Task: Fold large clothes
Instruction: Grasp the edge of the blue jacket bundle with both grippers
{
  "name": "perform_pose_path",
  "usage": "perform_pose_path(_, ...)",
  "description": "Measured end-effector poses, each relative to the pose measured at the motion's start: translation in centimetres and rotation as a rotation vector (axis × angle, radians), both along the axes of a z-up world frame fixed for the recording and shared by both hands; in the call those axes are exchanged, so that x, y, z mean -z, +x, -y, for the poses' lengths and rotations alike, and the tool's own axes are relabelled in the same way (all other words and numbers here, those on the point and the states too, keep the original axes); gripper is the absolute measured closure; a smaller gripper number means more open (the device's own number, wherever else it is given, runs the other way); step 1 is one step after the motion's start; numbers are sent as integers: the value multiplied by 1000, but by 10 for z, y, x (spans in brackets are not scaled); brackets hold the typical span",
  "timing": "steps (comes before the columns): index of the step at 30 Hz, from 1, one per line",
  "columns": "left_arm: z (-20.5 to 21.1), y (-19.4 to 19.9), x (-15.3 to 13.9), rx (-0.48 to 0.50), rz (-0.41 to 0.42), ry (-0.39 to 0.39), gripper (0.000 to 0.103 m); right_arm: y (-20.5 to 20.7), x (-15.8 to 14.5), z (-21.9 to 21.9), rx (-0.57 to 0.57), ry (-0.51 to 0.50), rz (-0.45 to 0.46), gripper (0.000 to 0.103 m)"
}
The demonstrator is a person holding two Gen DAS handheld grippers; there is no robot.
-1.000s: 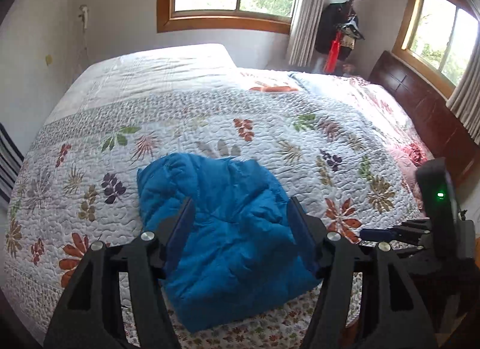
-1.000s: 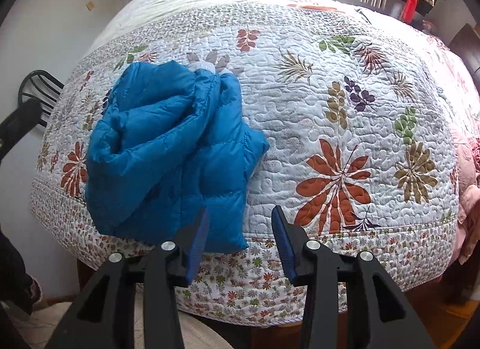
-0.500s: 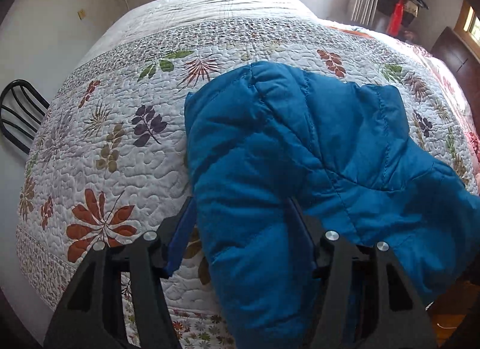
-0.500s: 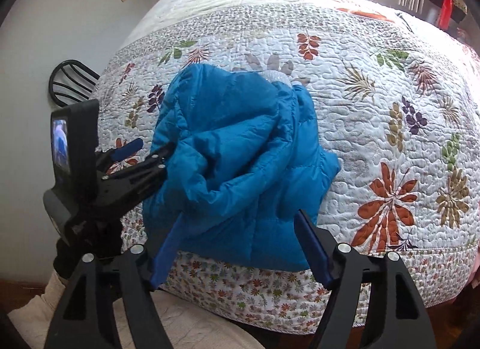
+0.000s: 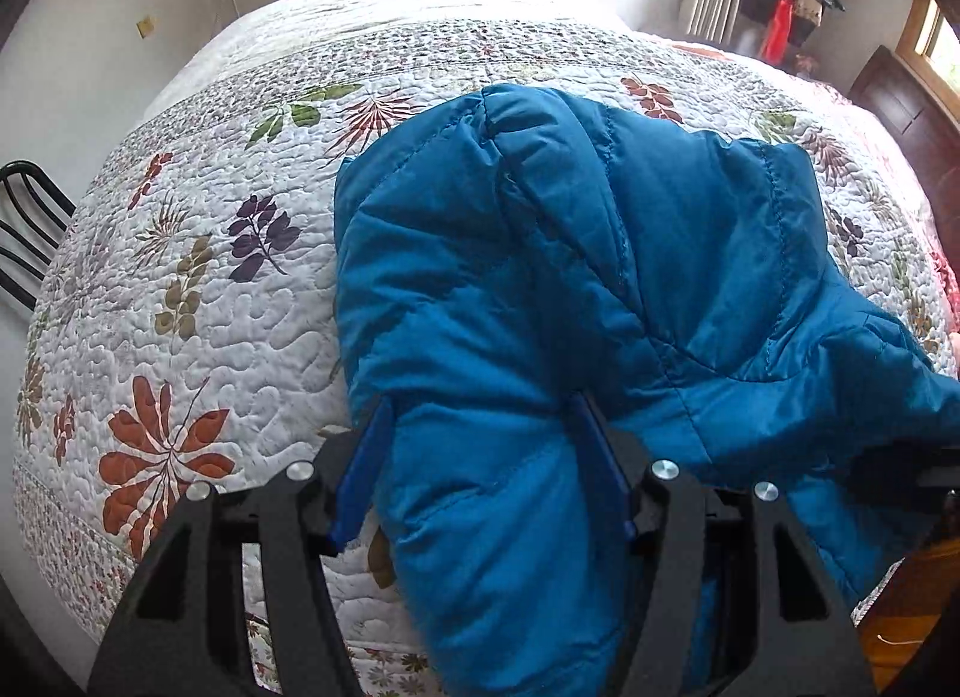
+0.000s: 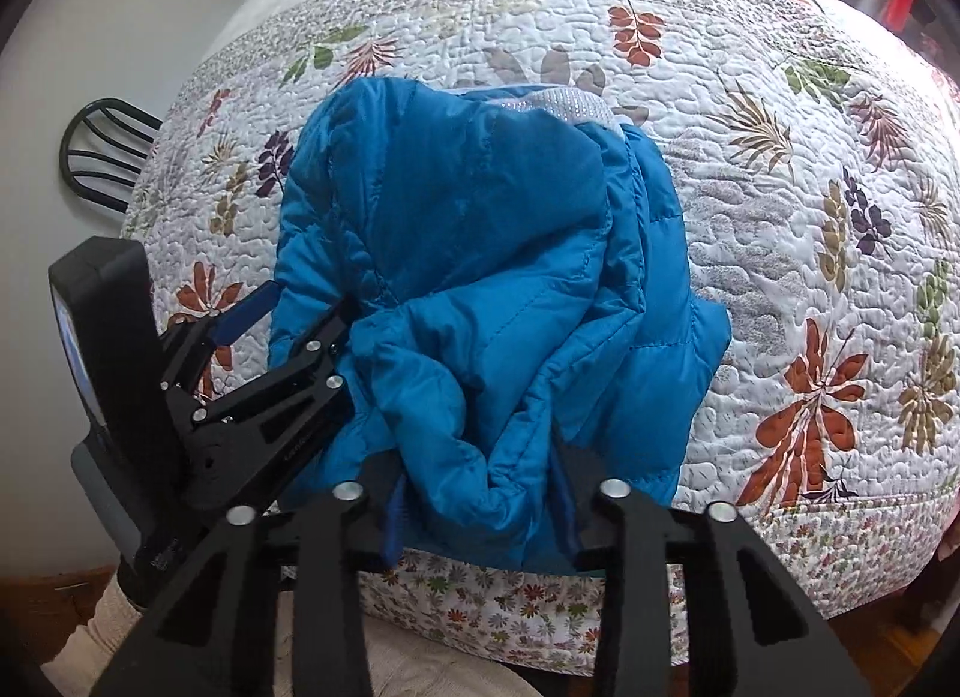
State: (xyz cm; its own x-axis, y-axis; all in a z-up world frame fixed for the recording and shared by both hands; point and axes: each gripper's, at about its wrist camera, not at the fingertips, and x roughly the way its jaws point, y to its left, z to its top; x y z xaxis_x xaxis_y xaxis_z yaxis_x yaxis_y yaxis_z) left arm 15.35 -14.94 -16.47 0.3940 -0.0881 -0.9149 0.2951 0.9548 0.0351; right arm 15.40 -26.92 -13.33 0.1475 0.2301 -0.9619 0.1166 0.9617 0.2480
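Observation:
A blue puffer jacket (image 5: 540, 277) lies bunched at the near edge of the bed; it also shows in the right wrist view (image 6: 480, 277). My left gripper (image 5: 480, 457) has its jaws around the jacket's near left part, fabric bulging between them; from the right wrist view it (image 6: 288, 331) reaches in from the left. My right gripper (image 6: 480, 511) has its jaws around the jacket's lower hem, and the fabric fills the gap. Neither pair of jaws is fully closed.
The bed carries a white quilt (image 5: 180, 307) with a leaf print; its flowered border (image 6: 480, 607) hangs over the near edge. A black chair (image 6: 102, 151) stands at the left by the wall. A dark wooden headboard (image 5: 906, 103) is at the right.
Both grippers have moved forward onto the jacket. The right jaws have narrowed around the hem. The left jaws now press into the fabric.

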Motion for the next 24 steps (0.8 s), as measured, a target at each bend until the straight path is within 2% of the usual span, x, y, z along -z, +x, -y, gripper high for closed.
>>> perform_pose_path(4, -4, 3, -2, 4, -21, -27, 42, 0, 0, -4, -34, -11, 17, 84)
perform_pose_path(8, -25, 10, -19, -36, -58, -106, 42, -4, -29, -8, -73, 9, 110, 88)
perform_pose_path(11, -40, 9, -46, -71, -15, -161, 43, -24, -66, -8, -78, 21, 222, 89)
perform_pose_path(13, -40, 4, -63, -71, 23, -181, 43, -44, -84, -8, -62, -31, 292, 89)
perform_pose_path(15, -30, -3, -72, -42, 56, -180, 43, -64, -89, -4, -18, -112, 336, 89)
perform_pose_path(17, -11, -10, -70, 10, 78, -161, 43, -76, -79, 5, 47, -159, 330, 89)
perform_pose_path(18, 1, -13, -64, 38, 76, -142, 44, -80, -68, 14, 90, -148, 304, 89)
perform_pose_path(21, 26, -13, -38, 95, 8, -115, 47, -87, -25, 44, 203, -110, 193, 89)
perform_pose_path(24, 43, -15, -12, 132, -40, -101, 46, -96, 17, 68, 262, -58, 123, 88)
